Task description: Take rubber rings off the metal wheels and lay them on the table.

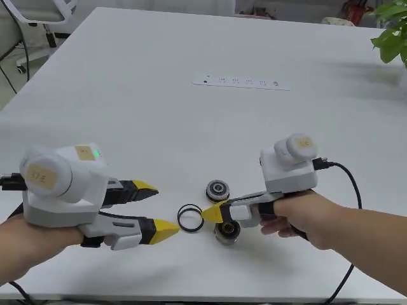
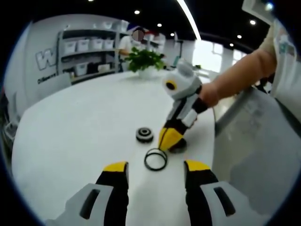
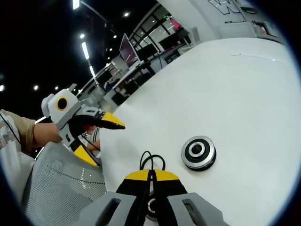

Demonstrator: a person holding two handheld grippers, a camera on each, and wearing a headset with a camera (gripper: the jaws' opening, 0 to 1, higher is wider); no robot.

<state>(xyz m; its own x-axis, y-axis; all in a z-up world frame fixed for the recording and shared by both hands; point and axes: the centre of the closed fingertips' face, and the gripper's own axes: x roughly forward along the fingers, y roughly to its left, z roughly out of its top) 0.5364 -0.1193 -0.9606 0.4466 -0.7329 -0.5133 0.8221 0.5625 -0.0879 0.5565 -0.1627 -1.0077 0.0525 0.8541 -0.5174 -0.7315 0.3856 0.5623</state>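
White matte table, smooth and bare-looking. Left gripper hovers above it, its grey body lying lengthwise toward the right and its black, yellow-tipped jaws spread wide with nothing between them. Right gripper points back at it, low over the table; its jaws are pressed together at the yellow tips and seem to pinch the near edge of the rubber ring. The ring is a thin black hoop, round, lying almost flat on the table between the two grippers with its opening facing up, and it has no long axis. Directly under the right gripper's jaws sits a metal wheel, dark, partly hidden. A second wheel lies just behind the jaws on the table: a short disc, silver rim, black band, shiny hub, resting flat with its bore pointing up. A white power strip lies well beyond, its long side across the table.
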